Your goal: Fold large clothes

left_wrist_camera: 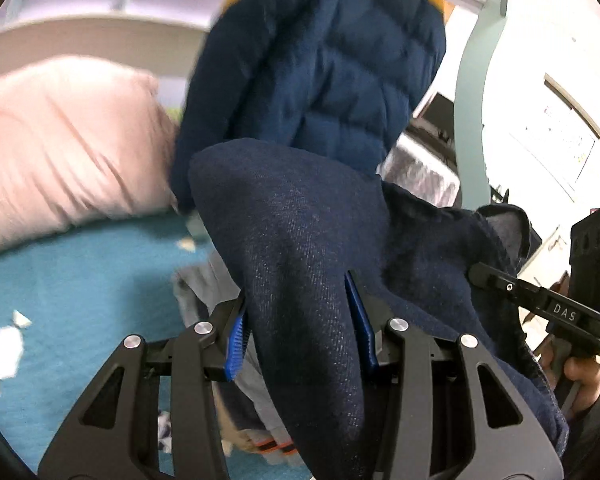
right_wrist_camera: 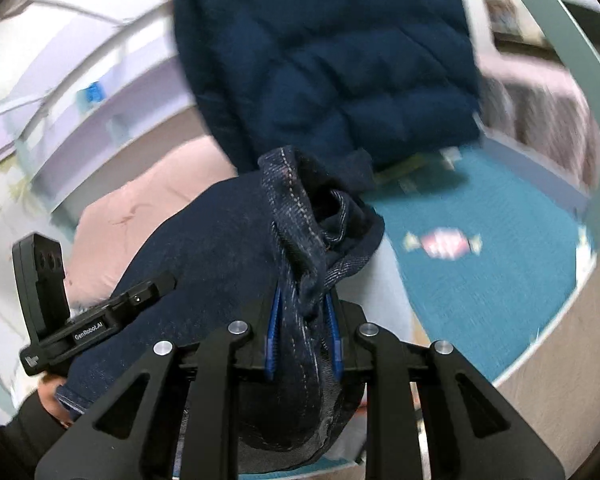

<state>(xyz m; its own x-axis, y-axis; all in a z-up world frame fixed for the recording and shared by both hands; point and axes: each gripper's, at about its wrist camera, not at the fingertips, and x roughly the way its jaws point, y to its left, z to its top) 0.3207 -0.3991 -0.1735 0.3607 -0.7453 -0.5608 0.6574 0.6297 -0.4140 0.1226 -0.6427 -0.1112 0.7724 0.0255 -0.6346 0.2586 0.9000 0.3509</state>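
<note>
While both grippers hold it off the bed, the dark navy denim garment (left_wrist_camera: 300, 248) hangs bunched between them, and the pictures do not show what kind of garment it is. Off to the left of the left gripper (left_wrist_camera: 302, 320) lies a pale pink pillow (left_wrist_camera: 60, 148) on a teal bedsheet printed with white sweets (left_wrist_camera: 72, 280). That gripper's blue-padded jaws stand partly apart with a thick fold of the denim filling the gap, both pads pressed into the cloth. Below it, grey fabric (left_wrist_camera: 216, 280) lies on the sheet. Ahead of the left gripper and above the denim looms a quilted navy padded jacket with a mustard yoke (left_wrist_camera: 320, 72), blurred. To its right, the right gripper (right_wrist_camera: 304, 320) grips the same garment by a stitched hem: its jaws are nearly together, pinching a narrow bunch of seamed cloth. A person's hand (left_wrist_camera: 580, 376) holds that tool's black handle. Right of the right gripper the teal sheet reaches the mattress edge.
</note>
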